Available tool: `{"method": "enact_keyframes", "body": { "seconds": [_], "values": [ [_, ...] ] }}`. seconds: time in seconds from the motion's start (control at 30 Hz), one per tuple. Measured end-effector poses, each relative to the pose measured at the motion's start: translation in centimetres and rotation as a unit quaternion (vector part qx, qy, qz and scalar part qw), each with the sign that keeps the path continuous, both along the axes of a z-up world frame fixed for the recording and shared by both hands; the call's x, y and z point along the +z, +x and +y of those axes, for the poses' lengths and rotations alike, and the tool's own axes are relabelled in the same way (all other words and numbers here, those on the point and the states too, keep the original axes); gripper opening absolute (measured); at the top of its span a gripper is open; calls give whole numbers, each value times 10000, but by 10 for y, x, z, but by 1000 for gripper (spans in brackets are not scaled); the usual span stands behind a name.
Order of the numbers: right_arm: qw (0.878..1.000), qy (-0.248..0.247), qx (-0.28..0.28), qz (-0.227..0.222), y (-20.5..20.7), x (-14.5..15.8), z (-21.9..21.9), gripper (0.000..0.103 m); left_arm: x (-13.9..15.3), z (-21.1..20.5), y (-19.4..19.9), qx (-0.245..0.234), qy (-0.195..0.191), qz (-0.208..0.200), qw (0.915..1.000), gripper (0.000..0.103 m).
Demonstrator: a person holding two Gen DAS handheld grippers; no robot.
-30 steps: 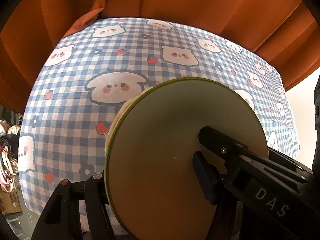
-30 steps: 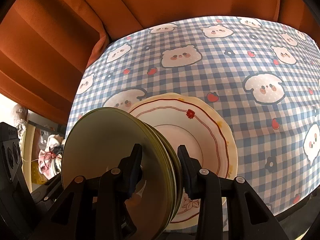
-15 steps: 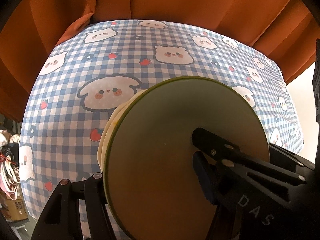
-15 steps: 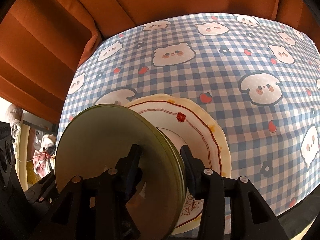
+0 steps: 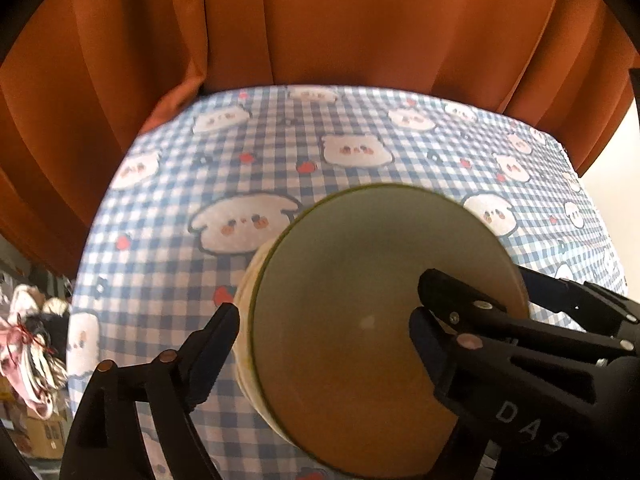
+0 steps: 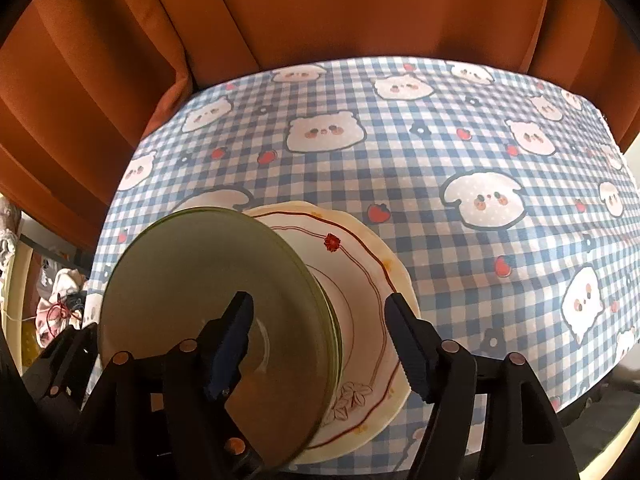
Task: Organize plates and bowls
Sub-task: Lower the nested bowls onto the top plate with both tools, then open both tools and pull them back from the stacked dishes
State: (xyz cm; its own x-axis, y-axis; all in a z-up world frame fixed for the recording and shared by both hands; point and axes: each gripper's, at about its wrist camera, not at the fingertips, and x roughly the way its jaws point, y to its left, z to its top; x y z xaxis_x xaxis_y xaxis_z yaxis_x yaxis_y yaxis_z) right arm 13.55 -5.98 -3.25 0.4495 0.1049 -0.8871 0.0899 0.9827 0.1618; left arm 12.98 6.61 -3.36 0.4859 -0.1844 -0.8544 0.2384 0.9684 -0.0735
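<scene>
A stack of olive-green plates (image 5: 360, 300) rests on a cream plate with a red line and flower (image 6: 360, 264), which lies on the checked tablecloth. In the left wrist view my left gripper (image 5: 324, 328) is open, its jaws wide apart on either side of the green stack and off it. In the right wrist view my right gripper (image 6: 320, 332) is open too, its fingers standing apart around the rims of the green stack (image 6: 208, 288) and the cream plate. The cream plate shows only as a pale edge (image 5: 244, 280) in the left wrist view.
The blue-and-white checked tablecloth (image 6: 460, 152) with bear prints covers the table. Orange curtains (image 5: 320, 20) hang close behind it. Clutter and boxes (image 5: 32, 352) lie on the floor past the table's left edge.
Both grippers have opened: the right one let go of the green stack's rim, and the left jaws spread wide. Both views pulled back, showing more curtain.
</scene>
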Motion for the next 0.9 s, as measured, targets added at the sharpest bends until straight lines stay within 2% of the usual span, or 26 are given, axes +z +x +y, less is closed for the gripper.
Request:
{"method": "enact_keyframes", "body": {
  "seconds": [0.27, 0.53, 0.67, 0.9],
  "values": [
    [9969, 70, 267, -740, -23, 34, -9, 81, 34, -1, -33, 383, -22, -814, 9959, 95],
    [9887, 154, 358, -1445, -74, 55, -39, 90, 44, -2, -75, 904, -46, -1232, 9882, 95],
    [9838, 19, 240, -1778, -103, 56, -61, 94, 45, -10, -101, 966, -10, -1587, 9826, 95],
    [9792, -174, -4, -2024, -145, 40, -98, 96, 32, -20, -138, 942, -116, -1651, 9817, 95]
  ]
}}
